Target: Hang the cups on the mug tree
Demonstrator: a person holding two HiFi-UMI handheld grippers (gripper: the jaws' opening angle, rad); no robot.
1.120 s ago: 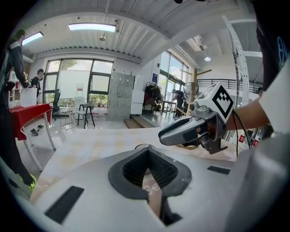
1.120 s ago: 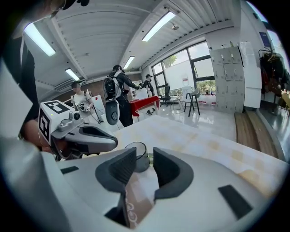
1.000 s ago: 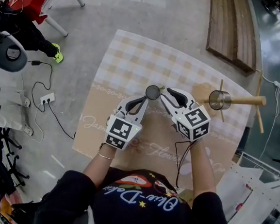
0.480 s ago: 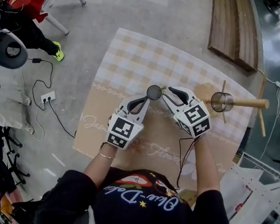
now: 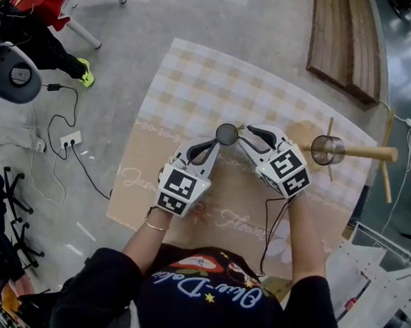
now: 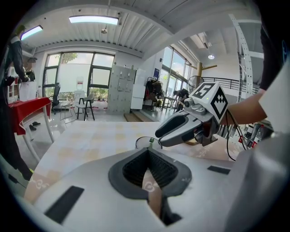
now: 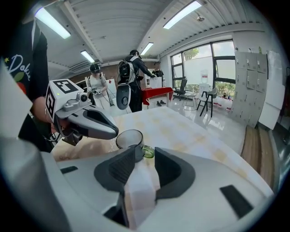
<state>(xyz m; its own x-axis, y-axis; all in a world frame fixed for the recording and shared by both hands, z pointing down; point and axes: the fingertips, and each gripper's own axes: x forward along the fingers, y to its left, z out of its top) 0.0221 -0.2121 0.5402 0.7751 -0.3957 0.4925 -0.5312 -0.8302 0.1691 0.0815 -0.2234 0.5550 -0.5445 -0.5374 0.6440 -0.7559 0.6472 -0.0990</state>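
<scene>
Now in play: one clear cup with a green handle, upright near the middle of the bench, between the two grippers.
Left gripper: comes in from the person's near-left side, tips at the cup.
Left fingers: clenched together on the cup's near rim, pinching the thin glass wall as far as the views show.
Why held so: probably the left pinch steadies the cup and keeps its handle turned toward the other gripper, so that the grip can be changed without the cup tipping.
Right gripper: reaches in from the right, angled down at the cup.
Right fingers: spread wide, and they have just been opening. The green handle sits in the gap with neither pad pressing on it, so it is released, not grasped. One finger lies just beside the cup wall.
Mug tree: at the right side of the bench, well apart from this cup.
Second cup: already hangs on the tree, so the job looks partly done.
Why the handle is let go: likely because its loop must be free to slide over a peg.
</scene>
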